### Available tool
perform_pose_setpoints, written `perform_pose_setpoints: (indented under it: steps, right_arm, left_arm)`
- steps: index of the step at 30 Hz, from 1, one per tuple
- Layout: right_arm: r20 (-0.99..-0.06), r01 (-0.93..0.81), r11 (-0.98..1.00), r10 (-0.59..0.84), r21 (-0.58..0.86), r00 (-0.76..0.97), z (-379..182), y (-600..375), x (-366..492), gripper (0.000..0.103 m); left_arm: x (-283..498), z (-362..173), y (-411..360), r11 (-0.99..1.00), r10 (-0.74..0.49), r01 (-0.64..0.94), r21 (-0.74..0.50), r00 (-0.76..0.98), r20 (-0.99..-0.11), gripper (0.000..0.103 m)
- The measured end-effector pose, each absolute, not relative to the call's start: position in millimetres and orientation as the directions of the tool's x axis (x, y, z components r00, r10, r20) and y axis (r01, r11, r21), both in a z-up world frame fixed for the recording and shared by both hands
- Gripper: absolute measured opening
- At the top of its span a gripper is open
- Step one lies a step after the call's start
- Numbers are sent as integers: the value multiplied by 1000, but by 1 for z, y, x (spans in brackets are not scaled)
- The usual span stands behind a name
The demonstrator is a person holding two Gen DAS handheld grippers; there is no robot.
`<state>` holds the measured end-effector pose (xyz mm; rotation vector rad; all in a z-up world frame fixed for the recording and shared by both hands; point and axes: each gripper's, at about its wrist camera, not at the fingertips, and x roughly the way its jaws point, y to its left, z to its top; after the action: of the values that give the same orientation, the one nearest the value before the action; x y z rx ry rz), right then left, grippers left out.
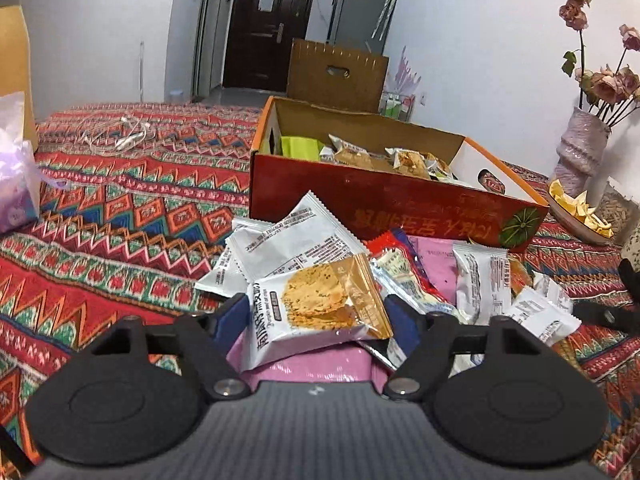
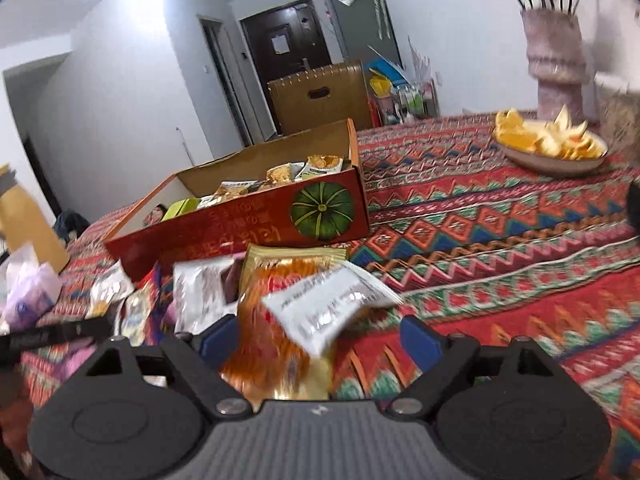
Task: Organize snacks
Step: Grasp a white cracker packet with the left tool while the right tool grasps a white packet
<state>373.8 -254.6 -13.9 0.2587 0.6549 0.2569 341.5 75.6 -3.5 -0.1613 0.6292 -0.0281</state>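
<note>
A pile of snack packets [image 1: 420,276] lies on the patterned tablecloth in front of a red cardboard box [image 1: 384,204] that holds several packets. My left gripper [image 1: 318,312] is open around a cookie packet [image 1: 316,312] that rests between its blue fingers on top of the pile. In the right wrist view the same box [image 2: 248,220] stands ahead to the left. My right gripper [image 2: 320,340] is open; an orange packet [image 2: 276,320] and a white packet [image 2: 332,304] lie between its fingers, blurred.
A bowl of yellow chips [image 2: 552,148] and a vase of dried flowers [image 1: 580,148] stand to the right of the box. A purple bag [image 1: 16,176] and white earphones [image 1: 120,132] lie to the left. A brown crate [image 1: 336,76] stands behind the table.
</note>
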Motion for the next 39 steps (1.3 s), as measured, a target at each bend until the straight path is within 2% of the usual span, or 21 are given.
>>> perform_pose_setpoints:
  steps: [3,6,8,13,21,39]
  right_arm:
    - [-560,-102,919,317,381,765,-22,-252,401,84]
    - [-578,-94,941,276,324,768,-29,-237,421,72]
    - [-593,-107,966,231,237,771,-30,-227,427,50]
    - [-595,-143,976,213,163,775,-27,-229,418,41]
    - [-605,-172,974,228,149,763,-22,-246,375,40]
    - [-549,-227,956,291,184,784,1,-270,236,40]
  left_arm:
    - [343,-3,78,985,-91,-12,-173,816,-570,59]
    - [342,-1,78,985,-100,0,-174,818,-567,53]
    - [339,1,78,985,-104,5,-173,819,-564,51]
    - [323,9,78,979,-118,4,-205,827,-549,49]
    - [286,24,69,979,-118,8,-206,840,-530,49]
    - [206,45,25,981,-176,107,-164,846,-504,49]
